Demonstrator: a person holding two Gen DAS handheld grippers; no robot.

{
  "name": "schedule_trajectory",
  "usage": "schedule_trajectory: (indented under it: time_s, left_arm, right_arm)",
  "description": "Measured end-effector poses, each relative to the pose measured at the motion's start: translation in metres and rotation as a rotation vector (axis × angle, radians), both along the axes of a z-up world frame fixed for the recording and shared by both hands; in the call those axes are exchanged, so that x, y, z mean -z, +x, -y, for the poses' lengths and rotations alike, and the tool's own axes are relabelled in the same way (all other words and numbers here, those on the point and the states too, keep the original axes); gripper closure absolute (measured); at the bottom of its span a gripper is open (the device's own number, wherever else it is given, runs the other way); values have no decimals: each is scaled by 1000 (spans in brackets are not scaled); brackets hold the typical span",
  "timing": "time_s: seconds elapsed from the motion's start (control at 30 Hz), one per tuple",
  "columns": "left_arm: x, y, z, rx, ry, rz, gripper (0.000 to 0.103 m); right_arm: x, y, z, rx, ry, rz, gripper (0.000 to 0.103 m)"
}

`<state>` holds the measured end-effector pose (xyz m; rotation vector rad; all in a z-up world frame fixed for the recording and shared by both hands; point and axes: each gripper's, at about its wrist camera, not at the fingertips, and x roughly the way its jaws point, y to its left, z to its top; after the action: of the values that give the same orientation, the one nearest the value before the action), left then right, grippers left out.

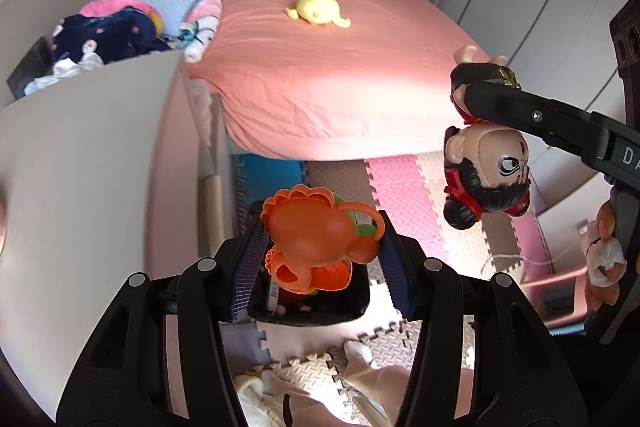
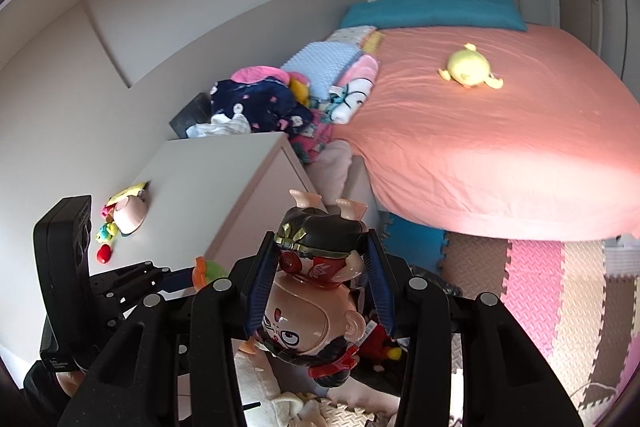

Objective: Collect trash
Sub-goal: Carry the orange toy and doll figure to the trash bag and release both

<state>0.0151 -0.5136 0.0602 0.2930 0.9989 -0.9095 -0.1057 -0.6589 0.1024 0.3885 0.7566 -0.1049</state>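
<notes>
An orange plastic toy (image 1: 316, 243) is pinched between the blue pads of the left tongs (image 1: 320, 259); it is held in the air above a black bin (image 1: 308, 311) that stands on the foam floor mat (image 1: 404, 187), near the foot of the bed (image 1: 320, 79). The right tongs (image 2: 320, 287) are pressed onto a doll figure (image 2: 316, 303), which hangs upside down – the feet up, the big head down. In the left view the same figure is seen to the right of the orange toy and higher, well apart from it.

The step in hand is judged to be the drop of both toys into the bin. To do it well, each toy should first be brought straight over the dark opening, not over the rim. The orange toy already seems to be over the bin, though its leaf handle sticks out to the right, so it is better lowered a little before the pads are spread. The doll is heavier at the head and is gripped only at the body – it may swing or slip, so it should be moved slowly and released low. The two tongs should be kept apart, and one toy released after the other.

A yellow plush (image 1: 318, 9) lies on the bed, and small toys (image 2: 120, 215) sit at the left edge of the white counter (image 2: 208, 179); these are not yet collected.
</notes>
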Motion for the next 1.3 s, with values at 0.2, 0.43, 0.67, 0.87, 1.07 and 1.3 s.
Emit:
schedule_trajectory:
  time_s: [0.2,0.43,0.67,0.87,1.07,1.3]
  left_arm:
    - [14,-2,6,-76,59,22,6]
    - [19,5,-8,-149,52,-15,6]
    - [22,4,-23,-186,55,-21,6]
    - [23,6,-43,-233,51,-27,6]
    - [24,11,-69,-298,41,-45,6]
    - [25,18,-110,-392,36,-50,6]
  right_arm:
    - [-5,-15,3,98,-123,46,12]
    - [-1,-16,8,86,-90,44,12]
    - [2,-3,-5,50,-77,37,12]
    - [3,9,-23,-7,-72,34,12]
    - [5,27,-49,-90,-43,27,12]
    - [7,50,-84,-183,-45,13,12]
